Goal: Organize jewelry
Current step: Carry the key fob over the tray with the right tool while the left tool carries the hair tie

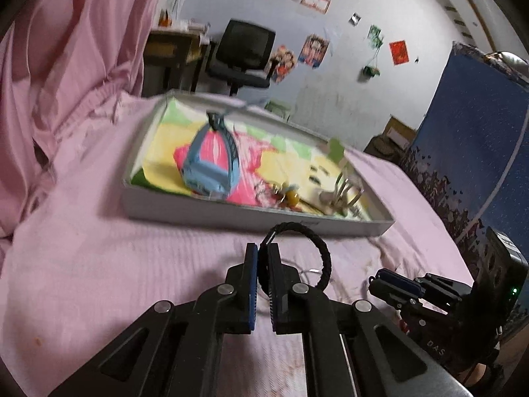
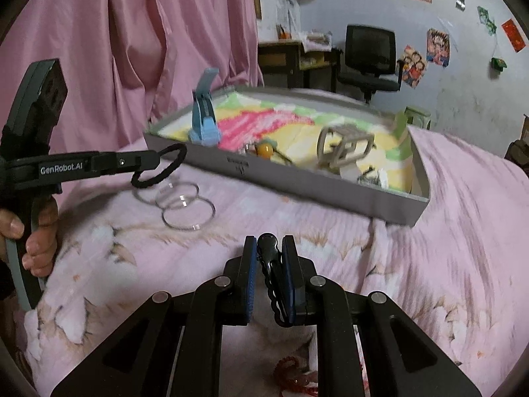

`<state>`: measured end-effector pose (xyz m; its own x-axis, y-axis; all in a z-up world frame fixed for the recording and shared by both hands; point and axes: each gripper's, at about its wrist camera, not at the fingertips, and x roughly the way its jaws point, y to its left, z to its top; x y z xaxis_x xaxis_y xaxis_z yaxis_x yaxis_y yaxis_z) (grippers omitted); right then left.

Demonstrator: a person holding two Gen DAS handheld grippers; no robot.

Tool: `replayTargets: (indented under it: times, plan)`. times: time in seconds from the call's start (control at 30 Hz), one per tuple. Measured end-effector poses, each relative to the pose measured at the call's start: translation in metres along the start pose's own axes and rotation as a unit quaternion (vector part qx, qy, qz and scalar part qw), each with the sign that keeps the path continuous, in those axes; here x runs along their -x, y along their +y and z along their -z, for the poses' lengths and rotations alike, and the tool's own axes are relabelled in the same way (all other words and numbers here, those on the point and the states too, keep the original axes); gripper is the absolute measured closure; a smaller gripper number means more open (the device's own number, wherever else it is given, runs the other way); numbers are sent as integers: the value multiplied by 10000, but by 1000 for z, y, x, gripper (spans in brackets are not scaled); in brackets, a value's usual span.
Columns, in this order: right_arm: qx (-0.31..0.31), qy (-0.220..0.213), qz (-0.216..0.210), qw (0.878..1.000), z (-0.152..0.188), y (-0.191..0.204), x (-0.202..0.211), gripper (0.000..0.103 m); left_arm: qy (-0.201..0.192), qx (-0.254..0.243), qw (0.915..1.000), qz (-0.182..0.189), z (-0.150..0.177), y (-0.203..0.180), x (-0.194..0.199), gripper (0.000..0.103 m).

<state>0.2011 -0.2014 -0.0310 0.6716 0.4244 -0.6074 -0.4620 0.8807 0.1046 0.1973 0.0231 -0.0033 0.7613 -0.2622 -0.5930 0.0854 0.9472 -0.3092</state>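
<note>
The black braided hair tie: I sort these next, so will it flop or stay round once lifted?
The black braided hair tie keeps a round loop hanging from the left gripper, so probably springy, not limp. It looks thin, likely light. Pinched at one point only, it may swing.

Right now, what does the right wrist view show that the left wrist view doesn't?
Only the right wrist view: three clear bangles lying on the pink bedspread, a black hair clip in the right gripper, and a hand on the left gripper's handle.
Only the left wrist view: the blue patterned panel.
Both: the grey tray, the blue claw clip, and the black hair tie clamped in the left gripper.
</note>
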Motion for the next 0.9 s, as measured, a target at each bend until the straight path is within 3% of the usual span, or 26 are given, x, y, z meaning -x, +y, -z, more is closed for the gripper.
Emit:
replayTargets:
  times: [0.13, 0.43, 0.67, 0.9]
  plan:
    - [4, -427, 32, 9991, -5, 1, 13, 89, -194, -39, 9998, 48, -2, -5, 12, 97]
    - [156, -1422, 246, 9894, -29, 8, 34, 89, -1037, -387, 9938, -142, -15, -30, 36, 97]
    - [-176, -2083, 252, 9776, -56, -4, 37, 89, -1663, -760, 9814, -583, -24, -49, 41, 97]
    - [-322, -2260, 469, 9725, -65, -14, 24, 89, -2069, -1045, 9684, -924, -35, -69, 27, 97]
